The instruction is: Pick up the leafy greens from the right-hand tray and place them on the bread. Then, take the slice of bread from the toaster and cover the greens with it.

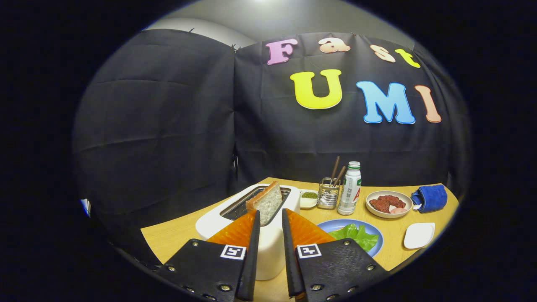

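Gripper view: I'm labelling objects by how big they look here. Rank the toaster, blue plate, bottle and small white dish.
1. toaster, though nearest the open tool
2. blue plate, partly hidden
3. bottle and small white dish: too alike to rank

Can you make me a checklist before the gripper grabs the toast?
1. Greens moved: leafy greens lie on the blue plate; whether bread is under them, cannot tell.
2. Toast ready: the bread slice sticks up out of the white toaster: ok.
3. Gripper open and holding nothing: ok.
4. Aim: the slice stands just ahead of the fingers, about in line with the gap: ok.
5. Gap wide enough for the slice: cannot tell.
6. Neighbours: the bottle and chopstick holder stand apart from the toaster: ok.
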`<control>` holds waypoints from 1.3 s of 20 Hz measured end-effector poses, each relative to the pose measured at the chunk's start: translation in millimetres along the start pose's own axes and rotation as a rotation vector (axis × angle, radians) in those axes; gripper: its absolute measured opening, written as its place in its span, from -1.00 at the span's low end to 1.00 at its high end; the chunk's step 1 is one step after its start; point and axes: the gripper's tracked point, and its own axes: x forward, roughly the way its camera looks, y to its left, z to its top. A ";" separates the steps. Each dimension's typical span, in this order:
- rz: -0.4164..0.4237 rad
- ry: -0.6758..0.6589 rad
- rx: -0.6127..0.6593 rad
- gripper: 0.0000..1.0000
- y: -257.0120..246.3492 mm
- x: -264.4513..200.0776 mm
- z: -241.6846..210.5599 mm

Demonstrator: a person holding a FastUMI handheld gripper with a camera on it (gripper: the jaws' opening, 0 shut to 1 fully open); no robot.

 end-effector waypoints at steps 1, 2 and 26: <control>0.000 0.013 0.000 -0.39 7.7 6.0 -3.4; 0.005 0.018 -0.003 -0.39 14.7 12.1 -4.0; -0.018 -0.088 0.001 -0.88 -17.1 25.9 85.6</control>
